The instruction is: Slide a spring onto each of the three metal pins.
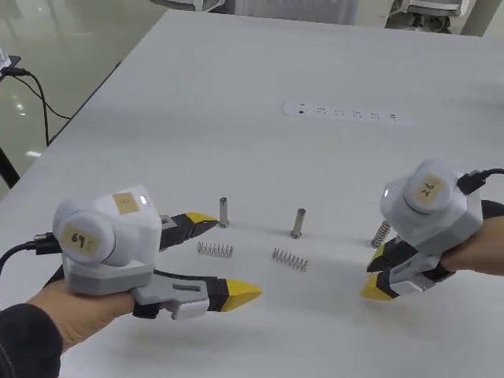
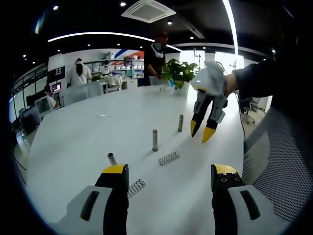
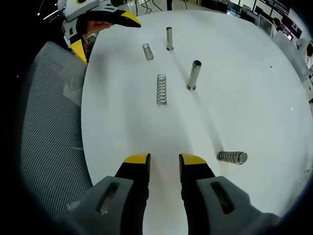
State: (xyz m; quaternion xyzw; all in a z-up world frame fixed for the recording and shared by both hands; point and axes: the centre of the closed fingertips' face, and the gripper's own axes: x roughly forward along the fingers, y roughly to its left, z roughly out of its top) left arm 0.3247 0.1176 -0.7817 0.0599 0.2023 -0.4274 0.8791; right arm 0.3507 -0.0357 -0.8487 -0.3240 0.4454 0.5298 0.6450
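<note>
Three metal pins stand in a row on the white table. The left pin (image 1: 224,213) (image 2: 112,159) (image 3: 169,38) and the middle pin (image 1: 298,223) (image 2: 155,140) (image 3: 193,75) are bare. The right pin (image 1: 381,233) (image 2: 180,123) (image 3: 232,157) wears a spring. Two loose springs lie flat in front of the pins, one (image 1: 215,250) (image 2: 135,186) (image 3: 147,51) and the other (image 1: 290,259) (image 2: 168,158) (image 3: 161,89). My left gripper (image 1: 224,256) (image 2: 168,169) (image 3: 105,34) is wide open around the left spring's area, above the table. My right gripper (image 1: 376,276) (image 3: 165,159) (image 2: 204,132) hovers beside the sprung pin, narrowly open and holding nothing.
A white power strip (image 1: 346,113) lies on the far side of the table. A black cable (image 1: 31,87) hangs off the left table edge. A mesh chair (image 3: 49,122) stands behind the near edge. People and a plant (image 2: 178,73) are in the background.
</note>
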